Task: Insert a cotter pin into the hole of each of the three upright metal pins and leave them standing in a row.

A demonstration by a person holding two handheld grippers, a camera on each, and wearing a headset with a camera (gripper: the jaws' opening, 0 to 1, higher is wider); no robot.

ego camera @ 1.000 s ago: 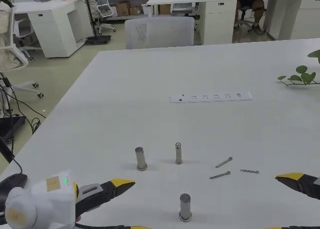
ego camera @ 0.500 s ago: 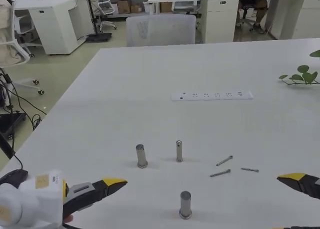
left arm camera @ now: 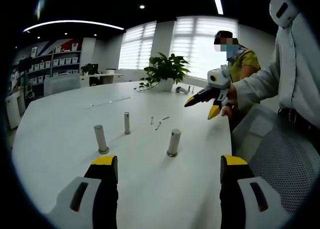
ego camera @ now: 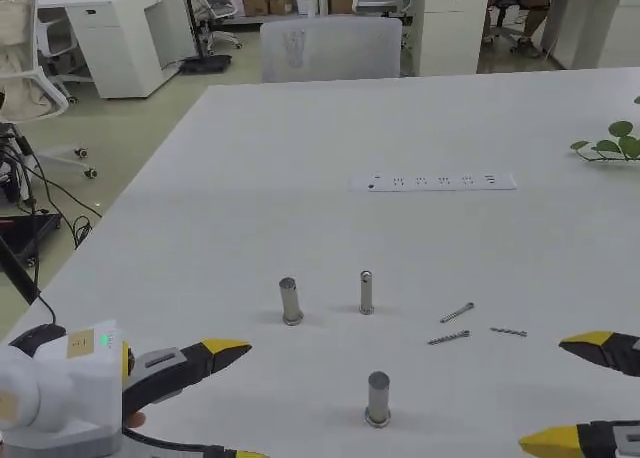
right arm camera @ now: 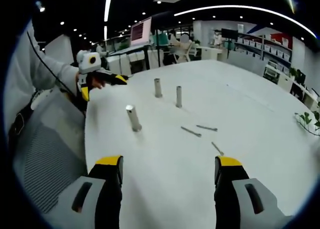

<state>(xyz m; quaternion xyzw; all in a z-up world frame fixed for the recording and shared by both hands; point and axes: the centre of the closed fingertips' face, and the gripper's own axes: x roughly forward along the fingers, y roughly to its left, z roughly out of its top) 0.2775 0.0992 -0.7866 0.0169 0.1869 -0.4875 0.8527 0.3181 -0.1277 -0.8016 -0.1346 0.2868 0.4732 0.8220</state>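
Metal pins [ego camera: 366, 292] stand upright on our table [ego camera: 250, 178], two side by side and a third nearer us. Three cotter pins [ego camera: 448, 338] lie loose to their right, a power strip [ego camera: 434, 182] well beyond. Our left gripper [left arm camera: 168, 161] and right gripper [right arm camera: 168, 161] hover with jaws spread, empty.

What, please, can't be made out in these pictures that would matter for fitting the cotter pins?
Cross holes in the three upright grey metal pins: too small to find in any view.
Small silver cotter pins: head view, too small to tell loop end from legs.
Right gripper: head view, its yellow-tipped fingers are cut off by the right and bottom edges.
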